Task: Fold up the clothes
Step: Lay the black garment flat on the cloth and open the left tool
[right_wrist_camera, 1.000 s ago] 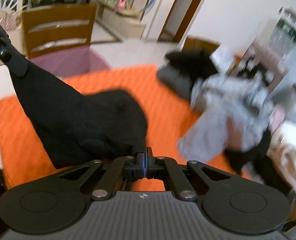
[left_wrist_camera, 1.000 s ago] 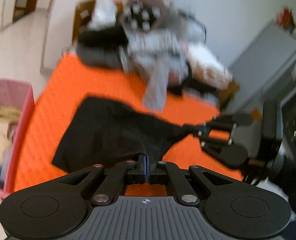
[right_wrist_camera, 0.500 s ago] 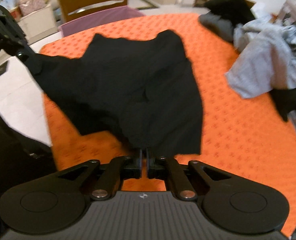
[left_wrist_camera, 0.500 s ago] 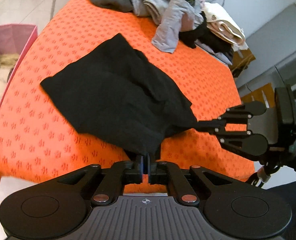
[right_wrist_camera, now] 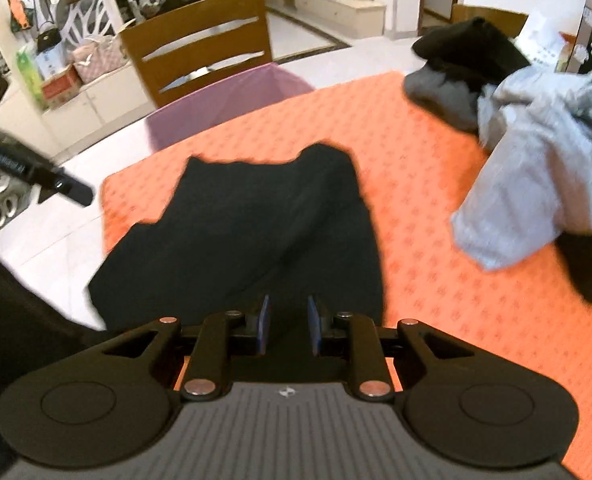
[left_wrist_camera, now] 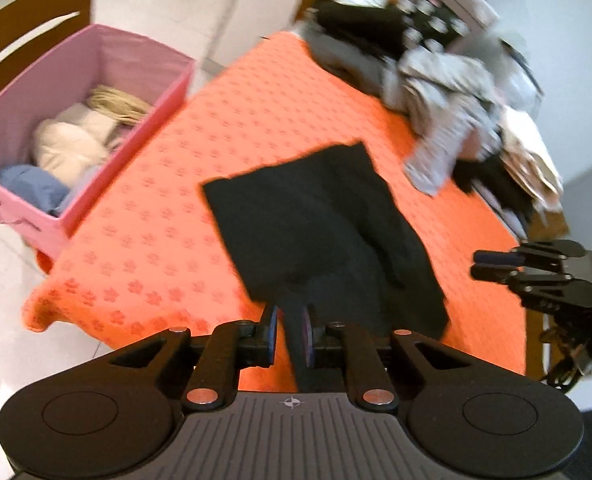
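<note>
My left hand-held gripper [left_wrist_camera: 287, 330] and right hand-held gripper [right_wrist_camera: 287, 326] both gape, nothing clamped. The black garment [left_wrist_camera: 320, 224] looks light and floppy; I'd pinch its near corners.

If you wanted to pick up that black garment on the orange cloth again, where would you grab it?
Probably the black garment by its near hem, coming in from the table's front edge. That edge hangs over the orange tablecloth toward both grippers, so fingers can close on it, while the rest lies flat.
</note>
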Demonstrator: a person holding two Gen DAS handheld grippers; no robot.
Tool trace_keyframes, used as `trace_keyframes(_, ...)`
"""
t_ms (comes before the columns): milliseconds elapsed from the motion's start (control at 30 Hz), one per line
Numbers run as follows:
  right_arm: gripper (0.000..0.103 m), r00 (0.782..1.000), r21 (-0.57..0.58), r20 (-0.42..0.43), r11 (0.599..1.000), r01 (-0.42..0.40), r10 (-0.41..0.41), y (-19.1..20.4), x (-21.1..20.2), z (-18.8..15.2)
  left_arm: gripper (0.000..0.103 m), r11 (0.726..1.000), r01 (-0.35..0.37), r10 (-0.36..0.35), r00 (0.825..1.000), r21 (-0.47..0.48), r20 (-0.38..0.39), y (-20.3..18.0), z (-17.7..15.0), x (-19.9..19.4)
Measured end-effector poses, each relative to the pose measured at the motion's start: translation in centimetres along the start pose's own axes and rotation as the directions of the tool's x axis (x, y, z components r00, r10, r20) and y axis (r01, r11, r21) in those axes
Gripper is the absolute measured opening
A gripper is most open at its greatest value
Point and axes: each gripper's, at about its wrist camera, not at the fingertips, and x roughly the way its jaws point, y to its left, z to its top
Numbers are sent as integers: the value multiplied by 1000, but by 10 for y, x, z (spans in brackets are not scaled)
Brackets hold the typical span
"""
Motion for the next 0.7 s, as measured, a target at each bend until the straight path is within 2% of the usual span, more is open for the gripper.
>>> trace_keyframes(200, 24, 1000, -18, 19, 1000, 5, -5, -30, 30, 34, 19, 995, -86, 89, 994, -42, 66, 7, 16, 20)
trace_keyframes(367, 24, 999, 4, 34, 1000, 6, -6, -51, 61, 57, 20, 987, -157, 160, 983, -39, 87, 3, 26, 47)
trace_keyframes(533, 24, 1000, 12, 25, 1000, 13, -13, -70, 95, 78, 22, 983, -180, 184, 978, -43, 101, 1, 32, 66)
trace_keyframes(700, 26, 1000, 3, -5, 1000, -17, 17, -82, 122, 91, 26, 975, -213, 219, 970, -68, 109, 4, 41, 82)
